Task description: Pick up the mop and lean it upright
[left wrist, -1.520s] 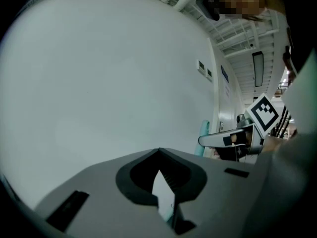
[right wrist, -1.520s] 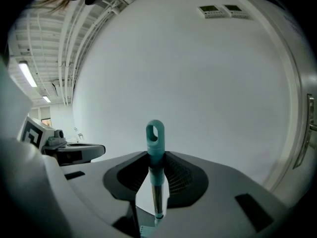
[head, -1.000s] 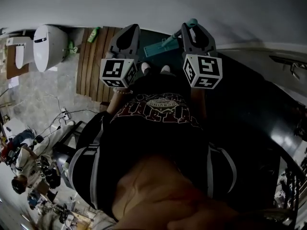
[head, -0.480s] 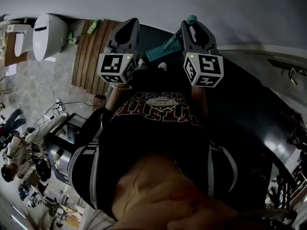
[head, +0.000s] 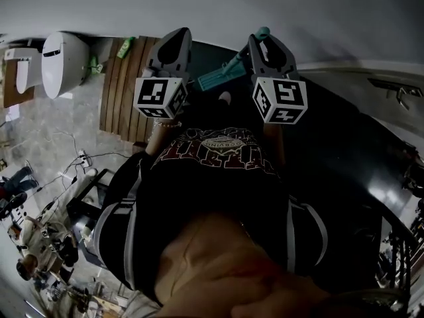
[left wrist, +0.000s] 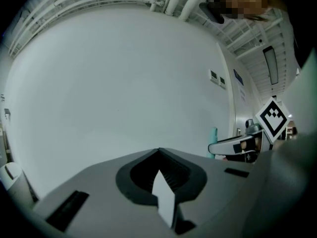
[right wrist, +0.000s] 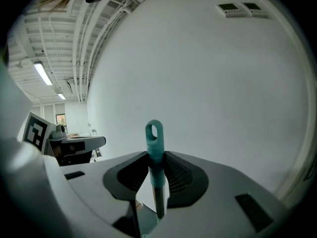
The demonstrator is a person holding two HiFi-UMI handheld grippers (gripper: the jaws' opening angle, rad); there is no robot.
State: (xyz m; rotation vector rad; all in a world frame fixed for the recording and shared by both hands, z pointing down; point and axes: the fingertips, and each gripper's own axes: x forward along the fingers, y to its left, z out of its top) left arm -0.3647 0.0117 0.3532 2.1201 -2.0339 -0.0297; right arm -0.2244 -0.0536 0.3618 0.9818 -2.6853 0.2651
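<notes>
mop (head: 213,78) barely shifted, handle clamped in right gripper (right wrist: 157,165); left gripper (left wrist: 159,157) closed.

Left gripper (left wrist: 158,153) at lower centre, jaws together on nothing, white wall (left wrist: 124,83) behind, right gripper (left wrist: 216,147) and teal mop handle (left wrist: 214,134) at right edge.

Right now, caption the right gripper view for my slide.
Right gripper shut on teal mop handle, hanging loop past the jaws, white wall behind.
</notes>
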